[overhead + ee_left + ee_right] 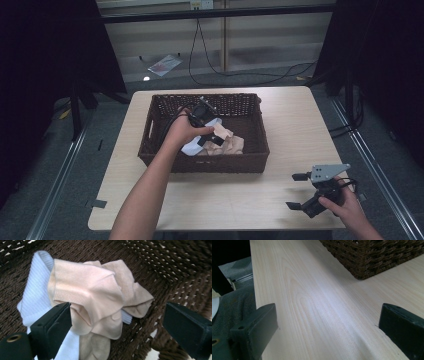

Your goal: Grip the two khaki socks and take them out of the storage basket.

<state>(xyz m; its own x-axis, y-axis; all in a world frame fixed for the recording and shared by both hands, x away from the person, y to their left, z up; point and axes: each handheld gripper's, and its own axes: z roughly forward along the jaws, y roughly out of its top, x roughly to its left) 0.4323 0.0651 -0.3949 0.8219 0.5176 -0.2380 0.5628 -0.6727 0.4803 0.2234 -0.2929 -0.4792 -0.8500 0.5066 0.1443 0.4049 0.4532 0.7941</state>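
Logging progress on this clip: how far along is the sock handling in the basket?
Done: beige socks and a white sock lie inside the wicker basket. In hand: the left gripper hangs open over the pile, gripping nothing. Left: closing on a sock; the right gripper waits open over the table.

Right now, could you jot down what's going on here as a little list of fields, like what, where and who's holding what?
Setting: a pale wooden table with a dark wicker basket on it
In the basket: beige socks bunched on top of a white sock
Left gripper: inside the basket, jaws open on either side of the beige socks, gripping nothing
Right gripper: over the table's near right corner, jaws open, holding nothing
Likely work: handling the socks in the basket, as far as I can judge
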